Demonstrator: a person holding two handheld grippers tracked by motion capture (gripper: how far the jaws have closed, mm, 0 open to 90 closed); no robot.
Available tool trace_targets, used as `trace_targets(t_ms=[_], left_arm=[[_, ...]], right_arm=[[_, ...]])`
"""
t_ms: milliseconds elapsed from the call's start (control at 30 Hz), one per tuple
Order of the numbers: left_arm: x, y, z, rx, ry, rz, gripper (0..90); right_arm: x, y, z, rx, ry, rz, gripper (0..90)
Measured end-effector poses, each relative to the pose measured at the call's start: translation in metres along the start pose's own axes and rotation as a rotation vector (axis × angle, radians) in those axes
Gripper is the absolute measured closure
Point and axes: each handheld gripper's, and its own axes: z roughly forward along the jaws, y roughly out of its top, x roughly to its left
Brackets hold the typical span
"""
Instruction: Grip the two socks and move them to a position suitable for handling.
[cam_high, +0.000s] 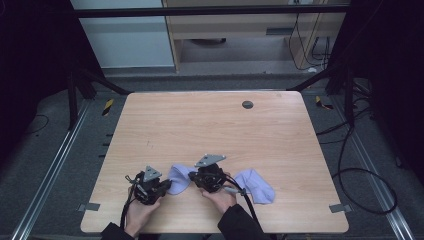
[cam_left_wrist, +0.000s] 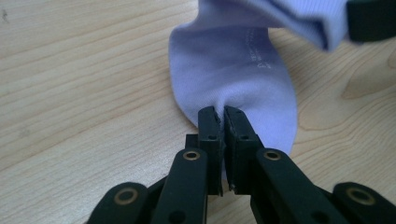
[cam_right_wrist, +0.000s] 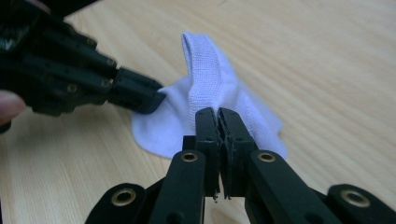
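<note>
Lower centre of tabletop (cam_high: 210, 125): lilac sock (cam_high: 178, 178), soft, light, limp; left claw (cam_left_wrist: 219, 114) clamped on its edge, right claw (cam_right_wrist: 217, 115) clamped on ribbed cuff.

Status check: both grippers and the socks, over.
Left gripper and right gripper both shut on near sock. Second sock lies apart. Nothing in the way.
</note>
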Motion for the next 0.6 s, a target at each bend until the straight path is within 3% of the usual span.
trace_targets(t_ms=[133, 300, 433, 600], left_arm=[[0.001, 0.001, -0.003, -0.003, -0.009, 0.014, 85.6], [0.002, 0.002, -0.004, 0.009, -0.01, 0.045, 85.6], [0.002, 0.002, -0.002, 0.02, 0.0, 0.061, 85.5], [0.003, 0.002, -0.001, 0.023, 0.01, 0.067, 85.0]], right_arm=[[-0.006, 0.002, -0.007, -0.02, -0.025, 0.025, 87.4], [-0.02, 0.005, -0.01, -0.035, -0.104, 0.073, 87.1], [-0.03, 0.007, -0.002, -0.038, -0.167, 0.116, 86.9], [-0.033, 0.008, 0.012, -0.041, -0.23, 0.108, 86.3]])
